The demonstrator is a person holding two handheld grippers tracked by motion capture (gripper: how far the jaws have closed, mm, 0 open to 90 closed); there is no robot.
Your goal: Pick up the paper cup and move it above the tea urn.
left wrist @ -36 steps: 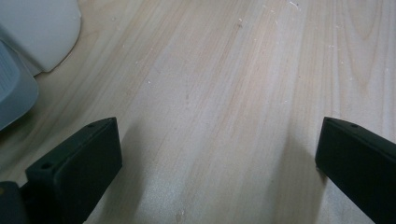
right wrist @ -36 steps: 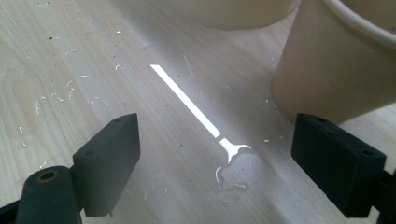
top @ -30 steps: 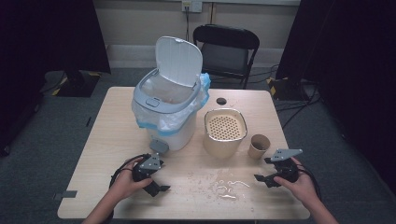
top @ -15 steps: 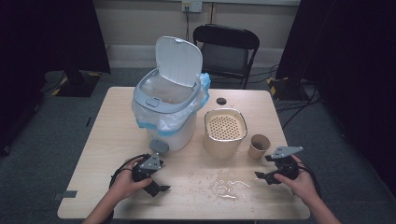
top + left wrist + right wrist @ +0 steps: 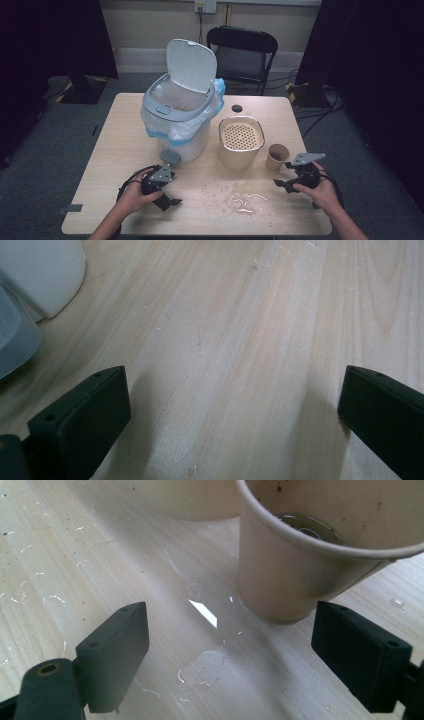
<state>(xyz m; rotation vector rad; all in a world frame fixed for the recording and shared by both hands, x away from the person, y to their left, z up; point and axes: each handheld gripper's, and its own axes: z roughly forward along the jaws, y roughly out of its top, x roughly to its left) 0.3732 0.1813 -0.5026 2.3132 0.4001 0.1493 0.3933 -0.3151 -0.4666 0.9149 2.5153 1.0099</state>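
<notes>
Right gripper view: wide-spread matte black jaws of the right gripper (image 5: pixel 230 655) face a tapered paper cup (image 5: pixel 320 545) on wet, pale wood-grain table (image 5: pixel 75 540); the left gripper (image 5: pixel 225 420) is equally wide.

bin (image 5: pixel 181 135): we see white, grey rim, blue-edged clear liner
strainer tub (image 5: pixel 241 142): cream, dotted
cup (image 5: pixel 276 156): tan

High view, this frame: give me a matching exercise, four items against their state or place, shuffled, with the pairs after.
Items:
1. white bin
2. paper cup
3. beige tub
4. spilled water

States or places:
A. perforated insert on top
B. lid raised, bag lining the rim
C. on the bare tabletop between the two hands
D. upright just ahead of the right claw, a little liquid inside

Pairs: 1-B, 2-D, 3-A, 4-C
</notes>
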